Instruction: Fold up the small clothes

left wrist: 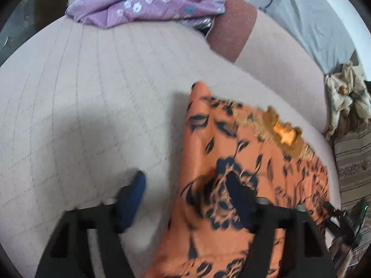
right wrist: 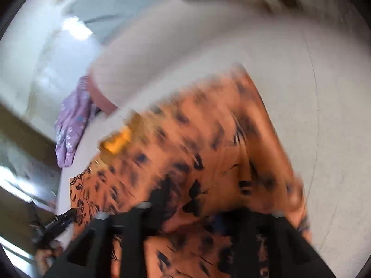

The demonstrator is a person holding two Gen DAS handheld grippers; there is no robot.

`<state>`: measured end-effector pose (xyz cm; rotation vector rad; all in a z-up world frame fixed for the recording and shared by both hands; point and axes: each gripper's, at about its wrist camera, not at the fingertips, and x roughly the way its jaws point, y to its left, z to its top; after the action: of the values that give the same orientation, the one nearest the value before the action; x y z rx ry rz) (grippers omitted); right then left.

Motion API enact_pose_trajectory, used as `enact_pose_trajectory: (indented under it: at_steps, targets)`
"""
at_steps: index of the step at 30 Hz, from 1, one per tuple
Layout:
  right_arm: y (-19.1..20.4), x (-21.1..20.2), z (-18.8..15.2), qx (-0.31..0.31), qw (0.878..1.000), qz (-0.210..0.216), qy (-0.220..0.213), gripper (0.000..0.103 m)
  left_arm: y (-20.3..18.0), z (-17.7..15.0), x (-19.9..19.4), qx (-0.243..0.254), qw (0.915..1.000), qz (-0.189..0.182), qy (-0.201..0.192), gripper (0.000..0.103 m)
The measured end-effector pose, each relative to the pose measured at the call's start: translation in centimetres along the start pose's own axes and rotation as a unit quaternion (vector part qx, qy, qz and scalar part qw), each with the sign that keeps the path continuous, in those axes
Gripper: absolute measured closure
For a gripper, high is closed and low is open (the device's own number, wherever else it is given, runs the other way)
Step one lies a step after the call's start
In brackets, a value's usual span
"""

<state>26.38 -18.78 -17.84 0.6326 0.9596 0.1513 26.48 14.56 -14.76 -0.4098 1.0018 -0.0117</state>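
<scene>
- While the left gripper (left wrist: 187, 199) hangs low over the quilted pale sofa seat (left wrist: 92, 106), its blue-padded fingers (left wrist: 136, 192) stand spread wide, one over bare cushion and the other over cloth.
- That cloth is an orange garment with a dark floral print (left wrist: 222, 162), lying on the near right part of the seat, with an embroidered neckline (left wrist: 278, 134) toward its far edge.
- Seen through the blurred right wrist view, the right gripper (right wrist: 197, 210) sits right at the same garment (right wrist: 197, 139); whether its fingers pinch the fabric cannot be told.
- A lilac flowered garment (left wrist: 143, 2) lies crumpled at the far end of the seat, beside a dusty-pink bolster (left wrist: 231, 27).
</scene>
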Motion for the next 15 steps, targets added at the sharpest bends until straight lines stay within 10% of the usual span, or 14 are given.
enact_pose_trajectory:
  at_steps: [3, 4, 5, 6, 8, 12, 15]
  targets:
    - [-1.2, -1.0, 0.1, 0.021, 0.998, 0.049, -0.028, 0.037, -1.1, 1.3, 1.1, 0.026, 0.9996, -0.006, 0.011, 0.034]
    - [-1.2, -1.2, 0.3, 0.024, 0.997, 0.061, -0.03, 0.033, -1.3, 1.7, 1.8, 0.035, 0.9992, -0.007, 0.019, 0.075]
    - [-1.2, -1.0, 0.7, 0.026, 0.997, 0.062, -0.025, 0.033, -1.6, 2.1, 2.8, 0.043, 0.9983, 0.003, 0.039, 0.092]
    - [-1.3, -0.7, 1.1, 0.029, 0.998, 0.054, -0.016, 0.037, -1.5, 2.3, 3.0, 0.035, 0.9987, 0.0, 0.036, 0.092]
    - [-1.2, 0.1, 1.9, 0.032, 0.998, 0.049, 0.008, 0.096, -1.9, 2.7, 2.2, 0.043, 0.999, 0.003, 0.015, 0.093]
    - [3.0, -3.1, 3.0, -0.058, 0.996, 0.044, -0.057, 0.096, -2.9, 2.8, -1.2, 0.069, 0.9955, -0.008, -0.064, 0.093]
    - [3.0, -3.2, 2.5, -0.084, 0.992, 0.005, -0.094, 0.091, -0.5, 2.0, 2.0, 0.036, 0.9985, 0.03, -0.028, 0.083]
